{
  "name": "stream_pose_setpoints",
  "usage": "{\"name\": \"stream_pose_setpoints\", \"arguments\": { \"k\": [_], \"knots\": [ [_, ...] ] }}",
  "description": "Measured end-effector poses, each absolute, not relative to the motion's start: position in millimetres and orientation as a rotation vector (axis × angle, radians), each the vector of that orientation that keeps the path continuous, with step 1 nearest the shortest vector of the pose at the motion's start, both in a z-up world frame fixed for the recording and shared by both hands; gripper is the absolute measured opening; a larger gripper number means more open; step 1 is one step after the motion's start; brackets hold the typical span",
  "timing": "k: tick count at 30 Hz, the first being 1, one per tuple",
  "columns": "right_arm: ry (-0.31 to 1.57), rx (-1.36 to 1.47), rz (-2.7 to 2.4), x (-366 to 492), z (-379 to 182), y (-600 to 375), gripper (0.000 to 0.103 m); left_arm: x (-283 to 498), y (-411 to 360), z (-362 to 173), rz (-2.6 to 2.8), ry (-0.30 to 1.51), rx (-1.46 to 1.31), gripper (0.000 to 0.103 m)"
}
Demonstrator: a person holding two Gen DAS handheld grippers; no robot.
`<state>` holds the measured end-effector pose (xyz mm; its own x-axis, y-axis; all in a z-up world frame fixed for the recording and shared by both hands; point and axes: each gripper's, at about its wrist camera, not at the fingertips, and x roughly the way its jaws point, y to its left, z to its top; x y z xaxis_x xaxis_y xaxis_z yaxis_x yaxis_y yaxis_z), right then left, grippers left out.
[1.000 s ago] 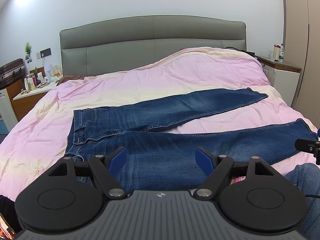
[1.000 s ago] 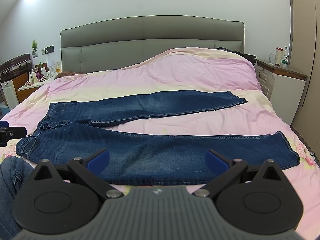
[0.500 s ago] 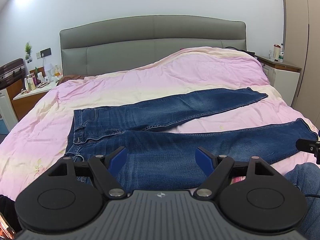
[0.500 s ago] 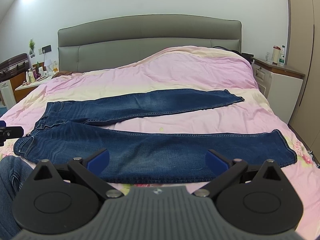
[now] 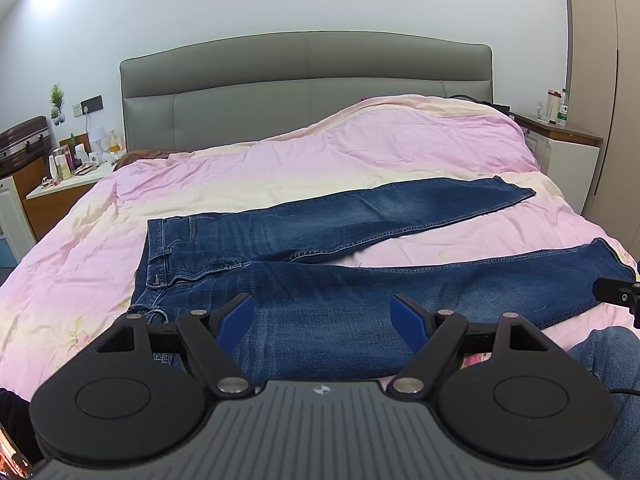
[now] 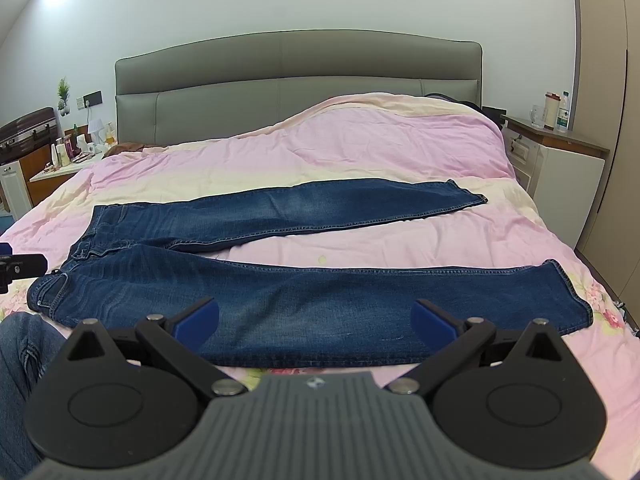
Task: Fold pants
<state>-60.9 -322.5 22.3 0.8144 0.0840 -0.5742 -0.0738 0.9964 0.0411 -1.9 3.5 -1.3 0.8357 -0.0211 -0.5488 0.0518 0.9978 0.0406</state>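
Note:
A pair of dark blue jeans (image 5: 360, 248) lies flat across the pink bed cover, waistband to the left, the two legs spread apart in a V toward the right. It also shows in the right wrist view (image 6: 304, 288). My left gripper (image 5: 324, 318) is open and empty, above the near leg close to the hip. My right gripper (image 6: 315, 319) is open and empty, above the middle of the near leg. The tip of the right gripper shows at the right edge of the left wrist view (image 5: 618, 294); the left one shows in the right wrist view (image 6: 20, 266).
The bed (image 5: 280, 176) has a grey headboard (image 5: 304, 80). A cluttered nightstand (image 5: 64, 180) stands at the left, a white one with bottles (image 6: 560, 156) at the right. The person's jeans-clad knee (image 5: 608, 356) is at the near edge.
The right gripper has shifted slightly, so the jeans sit a little lower and left in its view. The left gripper has barely moved. Both jaws stay open.

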Motion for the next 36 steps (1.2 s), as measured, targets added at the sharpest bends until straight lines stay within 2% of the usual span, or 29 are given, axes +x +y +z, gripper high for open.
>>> {"name": "stream_pose_setpoints", "arguments": {
  "k": [36],
  "knots": [
    [0.609, 0.018, 0.066, -65.5, 27.0, -325.4, 0.098, -1.8, -1.8, 1.0, -0.049, 0.584, 0.053, 0.091]
  ]
}}
